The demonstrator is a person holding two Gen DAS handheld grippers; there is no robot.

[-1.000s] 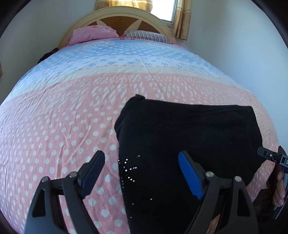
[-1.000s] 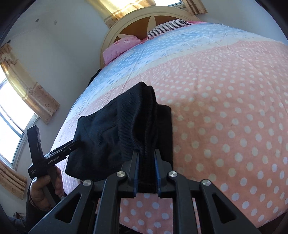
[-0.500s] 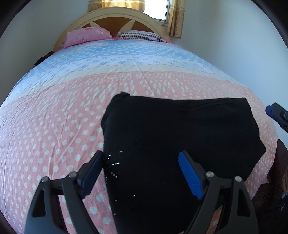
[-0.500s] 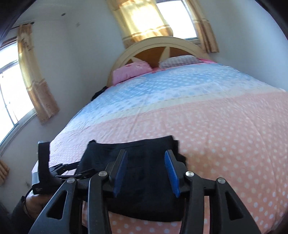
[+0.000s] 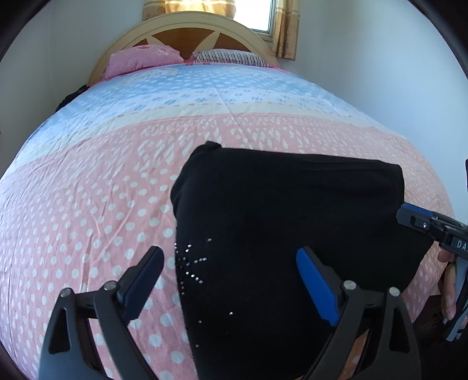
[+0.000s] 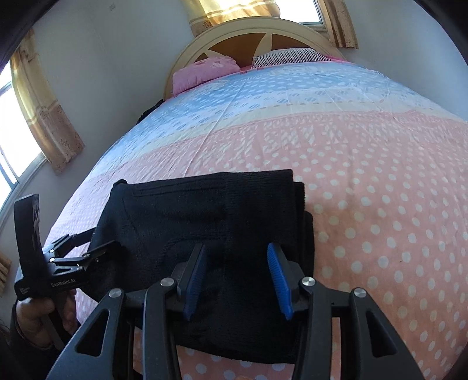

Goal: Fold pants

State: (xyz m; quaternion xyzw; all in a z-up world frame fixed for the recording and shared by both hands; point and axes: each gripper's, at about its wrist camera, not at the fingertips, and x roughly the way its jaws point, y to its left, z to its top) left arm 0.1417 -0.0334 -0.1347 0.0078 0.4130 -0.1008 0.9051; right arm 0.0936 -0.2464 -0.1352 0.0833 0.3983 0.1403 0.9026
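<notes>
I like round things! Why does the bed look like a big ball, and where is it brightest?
Both wrist views use a fisheye lens, bulging the pink dotted bedspread; dark corners frame each. Left wrist: window glares white. Right wrist: sunlit yellow curtain glows; folded black pants lose detail.

Black tool (image 6: 237, 277) frames, blue ribbed pads (image 6: 279, 280), silver screws, white lettering.

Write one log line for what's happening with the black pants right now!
pants: folded, flat on bed | left hand-held gripper: open, empty | right hand-held gripper: open, empty, above pants
</notes>
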